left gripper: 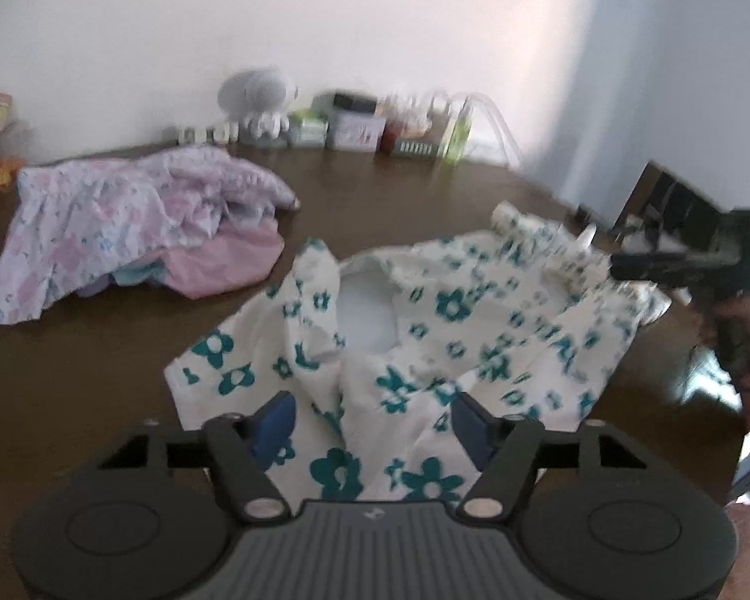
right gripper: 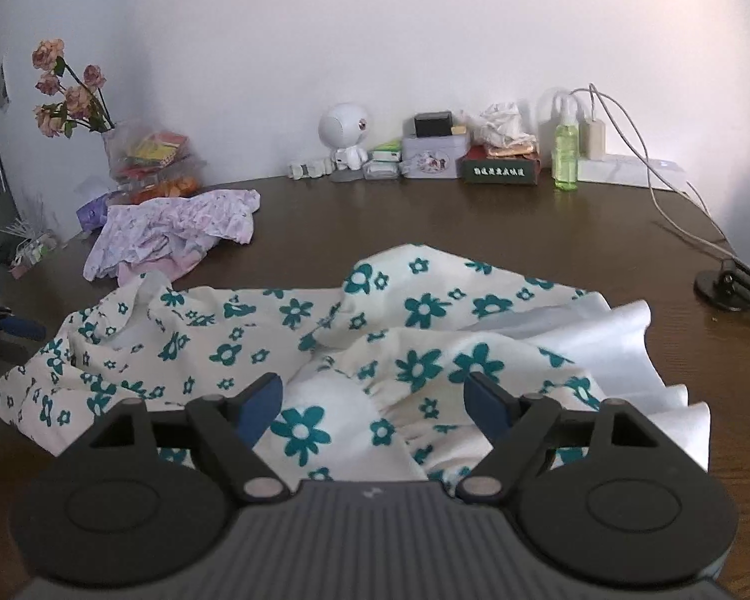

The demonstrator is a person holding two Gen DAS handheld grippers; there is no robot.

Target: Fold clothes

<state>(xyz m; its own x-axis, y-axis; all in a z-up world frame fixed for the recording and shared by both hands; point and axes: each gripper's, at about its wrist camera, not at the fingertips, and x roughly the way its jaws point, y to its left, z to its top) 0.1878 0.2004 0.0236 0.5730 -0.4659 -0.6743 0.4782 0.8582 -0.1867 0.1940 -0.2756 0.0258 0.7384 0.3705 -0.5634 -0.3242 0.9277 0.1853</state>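
A white garment with teal flowers [left gripper: 425,330] lies rumpled on the dark wooden table [left gripper: 100,380]; it also shows in the right wrist view [right gripper: 325,330]. My left gripper [left gripper: 372,417] is open, its blue pads either side of a raised fold of the garment's near edge. My right gripper [right gripper: 372,402] is open over the garment's gathered part, jaws apart with cloth between them. The right gripper shows in the left wrist view [left gripper: 645,270] at the garment's far right edge. The left gripper's blue pad [right gripper: 22,328] shows at the left edge of the right wrist view.
A heap of pink and lilac floral clothes [left gripper: 135,230] lies at the table's left back. Along the wall stand a white robot toy [right gripper: 342,135], boxes [right gripper: 430,150], a green bottle [right gripper: 565,150] and cables [right gripper: 675,200]. A vase of flowers [right gripper: 70,90] is at far left. A black stand base [right gripper: 725,285] is at right.
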